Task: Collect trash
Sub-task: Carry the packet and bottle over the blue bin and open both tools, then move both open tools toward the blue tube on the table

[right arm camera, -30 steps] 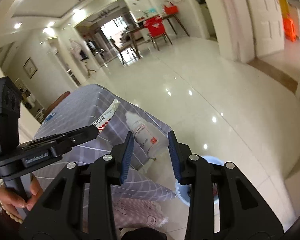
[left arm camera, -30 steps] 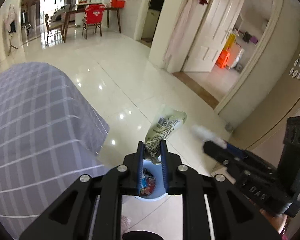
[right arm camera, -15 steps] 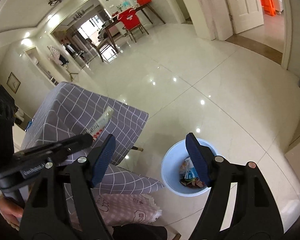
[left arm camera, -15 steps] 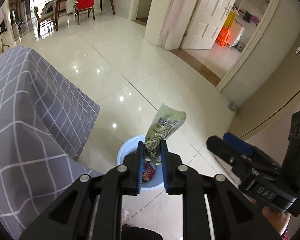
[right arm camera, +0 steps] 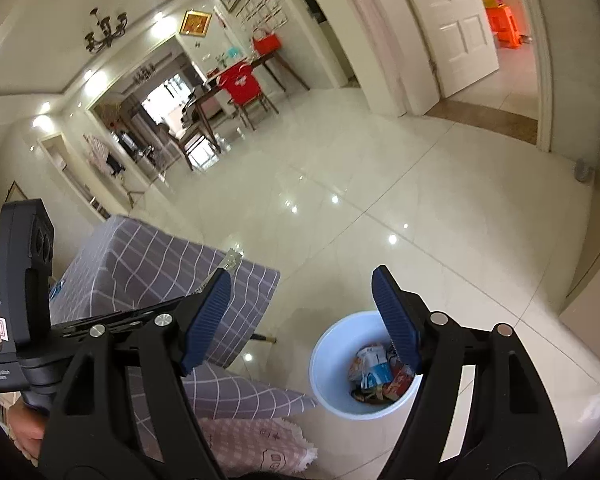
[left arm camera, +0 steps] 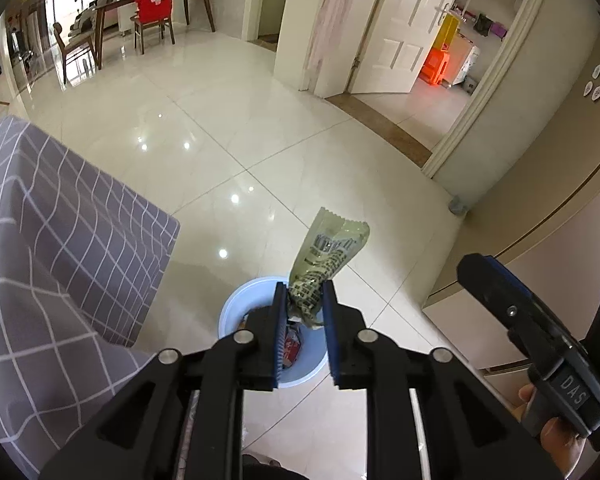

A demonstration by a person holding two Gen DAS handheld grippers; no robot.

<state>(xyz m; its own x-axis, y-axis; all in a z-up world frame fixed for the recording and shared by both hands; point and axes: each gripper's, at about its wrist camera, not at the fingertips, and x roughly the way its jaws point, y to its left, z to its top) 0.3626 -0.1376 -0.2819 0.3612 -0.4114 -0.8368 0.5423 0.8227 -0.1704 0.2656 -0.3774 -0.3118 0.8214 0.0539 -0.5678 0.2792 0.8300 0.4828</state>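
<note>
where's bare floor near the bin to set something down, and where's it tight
Free: the glossy tile beyond the blue bin, out toward the doorway, and the tile on its far side from the checked tablecloth. Tight: the strip between bin and cloth, and over the bin, where the left hand-held gripper, jaws opening, has the wrapper between them.

bin (right arm camera: 332, 392) on floor right of table (right arm camera: 148, 264), trash (right arm camera: 376, 376) inside

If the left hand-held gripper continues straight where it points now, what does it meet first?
Probably the round pale-blue plastic trash bin directly below the left hand-held gripper, whose jaws are opening around a printed greenish wrapper; depth is uncertain.
</note>
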